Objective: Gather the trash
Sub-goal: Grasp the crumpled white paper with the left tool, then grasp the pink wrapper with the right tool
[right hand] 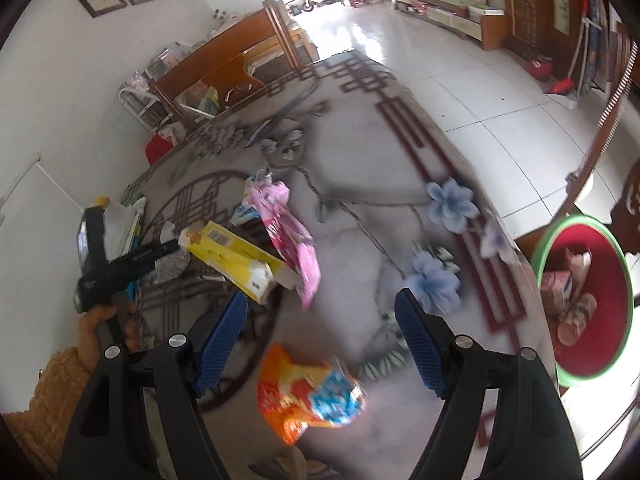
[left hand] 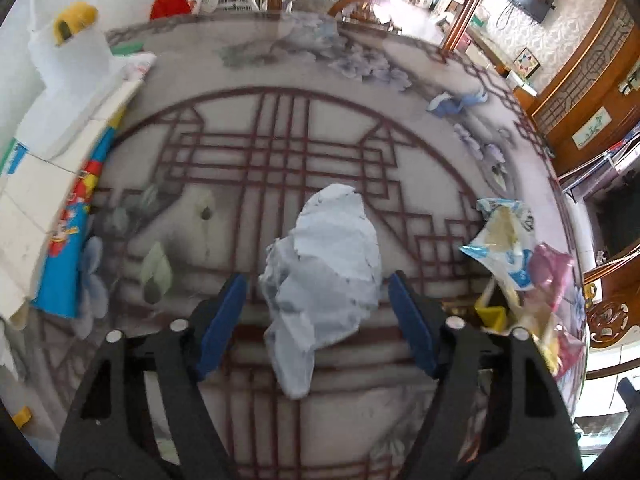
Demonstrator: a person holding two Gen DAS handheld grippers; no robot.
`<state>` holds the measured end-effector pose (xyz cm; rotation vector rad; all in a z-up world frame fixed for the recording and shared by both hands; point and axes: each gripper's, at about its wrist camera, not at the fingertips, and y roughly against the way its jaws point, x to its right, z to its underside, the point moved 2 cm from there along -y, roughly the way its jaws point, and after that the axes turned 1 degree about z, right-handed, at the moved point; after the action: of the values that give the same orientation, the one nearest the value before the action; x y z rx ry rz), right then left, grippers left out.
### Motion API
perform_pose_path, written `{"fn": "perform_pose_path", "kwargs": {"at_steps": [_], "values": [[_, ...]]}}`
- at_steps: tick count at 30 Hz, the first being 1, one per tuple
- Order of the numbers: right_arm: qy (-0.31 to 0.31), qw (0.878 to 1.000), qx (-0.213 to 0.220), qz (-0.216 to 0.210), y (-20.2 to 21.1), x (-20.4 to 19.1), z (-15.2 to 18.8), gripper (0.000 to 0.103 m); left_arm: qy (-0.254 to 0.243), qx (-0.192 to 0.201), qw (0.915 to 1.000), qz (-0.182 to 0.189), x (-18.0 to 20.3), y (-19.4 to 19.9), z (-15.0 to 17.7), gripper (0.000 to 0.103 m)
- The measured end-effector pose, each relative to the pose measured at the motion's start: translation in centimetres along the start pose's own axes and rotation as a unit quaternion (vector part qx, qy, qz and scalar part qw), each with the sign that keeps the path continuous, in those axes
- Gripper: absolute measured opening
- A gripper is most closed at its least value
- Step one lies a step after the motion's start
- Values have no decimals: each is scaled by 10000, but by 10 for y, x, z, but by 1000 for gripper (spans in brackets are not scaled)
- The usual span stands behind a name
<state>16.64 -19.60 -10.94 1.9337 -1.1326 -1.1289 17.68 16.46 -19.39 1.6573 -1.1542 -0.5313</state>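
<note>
A crumpled white paper [left hand: 324, 276] lies on the patterned table [left hand: 280, 140], between the blue pads of my open left gripper [left hand: 318, 292]. My right gripper [right hand: 320, 316] is open above an orange and blue snack wrapper [right hand: 308, 396]. A yellow carton [right hand: 236, 260] and a pink wrapper [right hand: 292, 240] lie further in; the carton [left hand: 494, 316] and pink wrapper [left hand: 552, 268] also show in the left wrist view, next to a white and blue wrapper [left hand: 504, 240]. The left gripper's body [right hand: 108, 264] shows in the right wrist view, over the crumpled paper [right hand: 172, 264]. A red bin with a green rim [right hand: 588, 300] stands beside the table.
White boxes [left hand: 60, 168], a blue packet [left hand: 76, 232] and a yellow-capped bottle [left hand: 74, 20] sit at the table's left side. A crumpled blue and white scrap [left hand: 456, 102] lies at the far right edge. Wooden furniture [right hand: 224, 64] stands beyond the table. The bin holds several discarded items.
</note>
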Motion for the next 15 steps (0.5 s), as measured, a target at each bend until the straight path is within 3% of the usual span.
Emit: {"fn": "perform_pose_path", "kwargs": {"at_steps": [2, 5, 10, 15], "values": [[34, 10000, -84, -9, -13, -5, -10, 79, 76, -118, 9998, 135, -3, -10, 1, 56], [139, 9996, -239, -8, -35, -12, -23, 79, 65, 46, 9998, 189, -3, 0, 3, 45], [272, 9977, -624, -19, -82, -20, -43, 79, 258, 119, 9984, 488, -8, 28, 23, 44], [851, 9923, -886, 147, -124, -43, -60, 79, 560, 91, 9961, 679, -11, 55, 57, 44]]}}
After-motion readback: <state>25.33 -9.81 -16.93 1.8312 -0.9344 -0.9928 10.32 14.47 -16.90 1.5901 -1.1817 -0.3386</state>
